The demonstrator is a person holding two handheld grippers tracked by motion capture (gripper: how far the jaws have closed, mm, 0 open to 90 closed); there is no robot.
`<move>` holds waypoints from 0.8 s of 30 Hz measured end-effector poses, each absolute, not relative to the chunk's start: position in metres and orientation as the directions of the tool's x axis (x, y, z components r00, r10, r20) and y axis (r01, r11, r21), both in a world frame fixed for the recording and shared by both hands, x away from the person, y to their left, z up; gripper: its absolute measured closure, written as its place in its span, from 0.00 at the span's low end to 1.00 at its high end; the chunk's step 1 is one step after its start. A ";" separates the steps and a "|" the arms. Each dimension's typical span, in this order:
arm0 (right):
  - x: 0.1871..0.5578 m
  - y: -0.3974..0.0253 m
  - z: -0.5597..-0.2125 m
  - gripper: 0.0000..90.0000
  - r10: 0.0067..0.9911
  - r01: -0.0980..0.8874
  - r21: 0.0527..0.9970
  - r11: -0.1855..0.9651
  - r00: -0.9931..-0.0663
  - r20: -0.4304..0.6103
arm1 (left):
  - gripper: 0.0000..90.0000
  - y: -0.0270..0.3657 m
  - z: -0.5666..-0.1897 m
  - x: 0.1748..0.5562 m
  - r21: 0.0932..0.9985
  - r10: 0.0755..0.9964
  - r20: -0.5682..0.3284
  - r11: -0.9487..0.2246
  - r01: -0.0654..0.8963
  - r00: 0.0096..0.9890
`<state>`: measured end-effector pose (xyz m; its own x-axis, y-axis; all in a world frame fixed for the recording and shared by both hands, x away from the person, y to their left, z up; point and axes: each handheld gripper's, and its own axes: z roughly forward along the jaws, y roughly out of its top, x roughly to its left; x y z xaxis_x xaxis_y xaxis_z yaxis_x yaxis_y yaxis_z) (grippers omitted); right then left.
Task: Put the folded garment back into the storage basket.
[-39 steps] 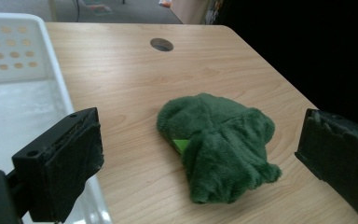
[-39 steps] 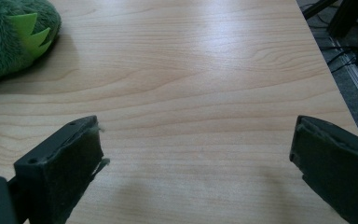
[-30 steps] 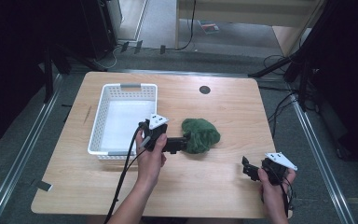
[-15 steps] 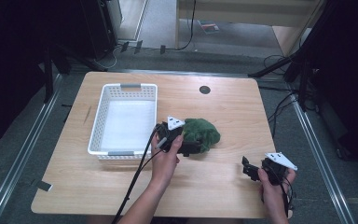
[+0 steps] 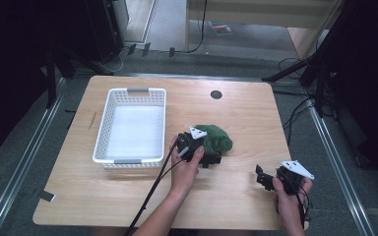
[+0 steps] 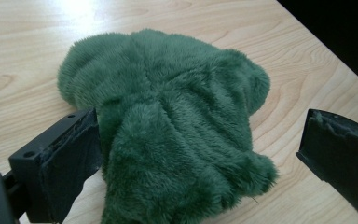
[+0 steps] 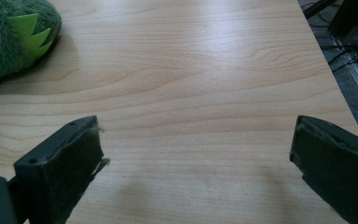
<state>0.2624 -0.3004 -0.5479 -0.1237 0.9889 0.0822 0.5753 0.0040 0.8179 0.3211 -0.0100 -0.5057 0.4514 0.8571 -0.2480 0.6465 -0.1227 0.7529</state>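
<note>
My left gripper (image 6: 191, 154) stood wide open around the green plush toy (image 6: 168, 116), soft and light (surely squashy). I judged its near fold, at six o'clock, the best hold; my right gripper (image 7: 196, 154) gaped empty.

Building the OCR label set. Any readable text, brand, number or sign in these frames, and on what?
None readable.
White basket: no label or mark.
Green plush toy: no tag or print in sight.
Left hand-held gripper and right hand-held gripper: no lettering on the jaws or grey plates.
Flat object on the floor beyond the table: too small and blurred to read.
</note>
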 end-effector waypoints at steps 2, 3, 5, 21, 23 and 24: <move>0.262 -0.300 -0.548 0.03 0.989 0.575 0.818 0.004 -0.124 0.082 | 0.00 -0.012 -0.511 0.324 0.745 0.871 -0.239 -0.119 0.657 0.429; 0.262 -0.300 -0.548 0.03 0.989 0.575 0.818 0.004 -0.124 0.082 | 0.00 -0.013 -0.512 0.325 0.745 0.876 -0.236 -0.115 0.657 0.421; 0.262 -0.300 -0.548 0.03 0.989 0.575 0.818 0.005 -0.124 0.082 | 0.00 -0.014 -0.515 0.326 0.739 0.885 -0.233 -0.108 0.665 0.403; 0.262 -0.300 -0.548 0.03 0.988 0.576 0.817 0.010 -0.131 0.080 | 0.00 -0.026 -0.531 0.334 0.716 0.908 -0.202 -0.119 0.688 0.367; 0.262 -0.300 -0.548 0.03 0.988 0.577 0.817 0.012 -0.133 0.080 | 0.00 -0.027 -0.531 0.334 0.714 0.912 -0.189 -0.128 0.689 0.365; 0.263 -0.300 -0.548 0.03 0.988 0.577 0.817 0.012 -0.134 0.080 | 0.00 -0.027 -0.531 0.334 0.714 0.912 -0.189 -0.128 0.689 0.365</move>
